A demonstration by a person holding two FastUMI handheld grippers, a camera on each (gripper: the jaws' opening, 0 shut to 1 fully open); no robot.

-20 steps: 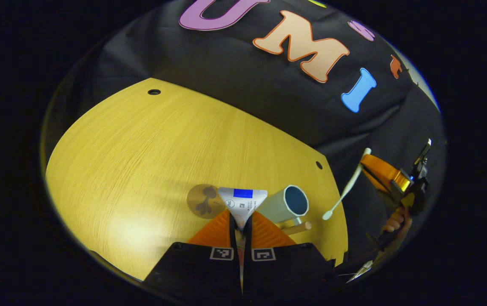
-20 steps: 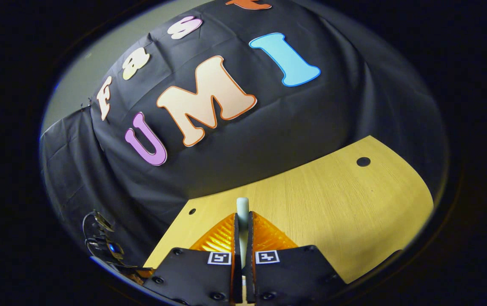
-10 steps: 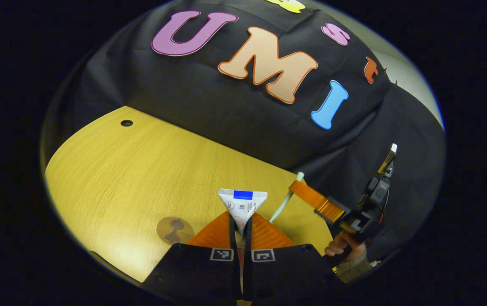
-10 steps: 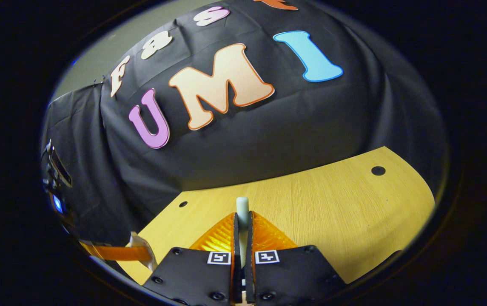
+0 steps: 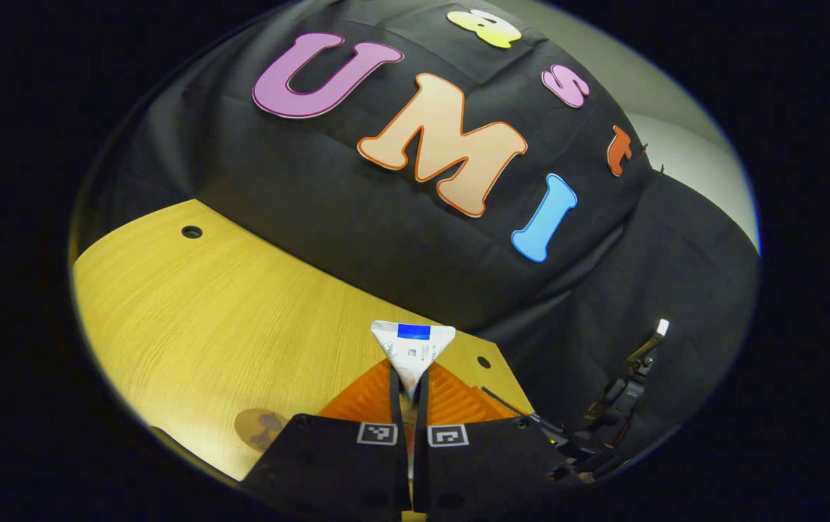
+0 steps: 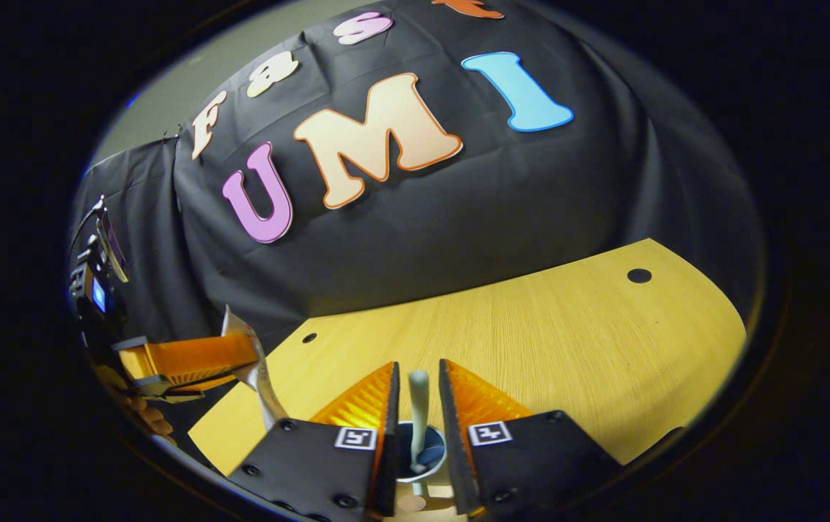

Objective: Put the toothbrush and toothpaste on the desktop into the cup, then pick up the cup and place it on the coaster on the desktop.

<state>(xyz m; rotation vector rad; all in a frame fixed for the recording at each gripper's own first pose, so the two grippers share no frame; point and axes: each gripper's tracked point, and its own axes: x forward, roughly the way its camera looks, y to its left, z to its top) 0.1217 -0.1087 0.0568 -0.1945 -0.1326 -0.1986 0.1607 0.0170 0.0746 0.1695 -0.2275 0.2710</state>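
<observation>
Left gripper view
Left tool (image 5: 409, 377): its two fingers press tight on the toothpaste, one on each side.
Toothpaste (image 5: 412, 348): a white tube with a flat, wide end and a small blue patch on it. It sticks up out of the tool and hangs above the bench.
Bench (image 5: 226, 319): yellow wood with thin lines and small dark holes.
Coaster (image 5: 259, 428): a round brown disc with a dark shape on it. It lies flat on the bench, low on the left, just beside the tool.

Right gripper view
Right tool (image 6: 415, 395): its fingers stand apart with a gap between them. They do not touch the toothbrush.
Toothbrush (image 6: 419, 417): a thin, pale stick with a round top. It stands in the cup, between the two fingers.
Cup (image 6: 435, 458): it has a pale rim and is blue inside. It sits on the bench right under the right tool.
Left tool again (image 6: 251, 355): on the left, holding the toothpaste (image 6: 259, 370) over the bench edge. Fingers of a hand (image 6: 143, 417) show under it.
</observation>
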